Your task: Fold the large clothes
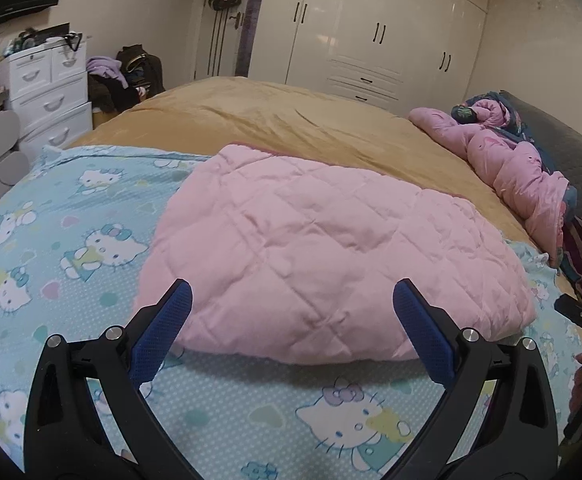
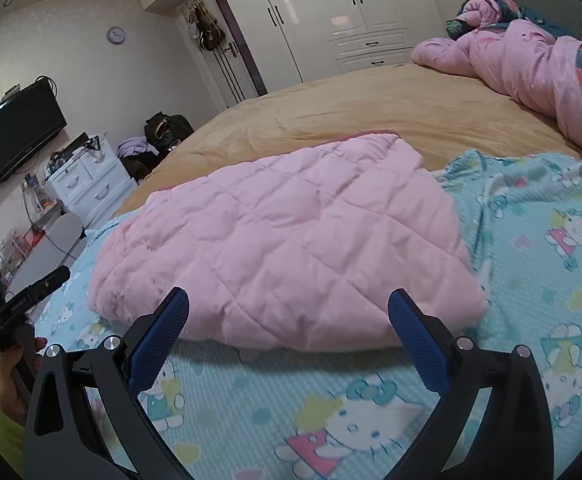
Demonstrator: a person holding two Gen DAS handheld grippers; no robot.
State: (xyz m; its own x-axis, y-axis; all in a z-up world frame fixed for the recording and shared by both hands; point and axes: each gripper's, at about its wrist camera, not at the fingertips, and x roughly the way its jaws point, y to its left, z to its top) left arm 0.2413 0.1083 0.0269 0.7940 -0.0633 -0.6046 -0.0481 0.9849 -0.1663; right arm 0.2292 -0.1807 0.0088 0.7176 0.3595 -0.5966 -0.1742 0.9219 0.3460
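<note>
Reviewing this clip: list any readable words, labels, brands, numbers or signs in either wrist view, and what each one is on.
No text can be read in either view.
Wall clock: numerals too small to read.
TV: any brand mark too small to read.
Blue cartoon-cat sheet: pictures only, no lettering seen.
Pink quilted garment: no label showing.
Clutter on white drawers: blurred.

Open blue sheet (image 1: 251,408) lies before both grippers; folded pink quilt (image 1: 323,248) blocks the way ahead

No legible txt or labels anywhere.
</note>
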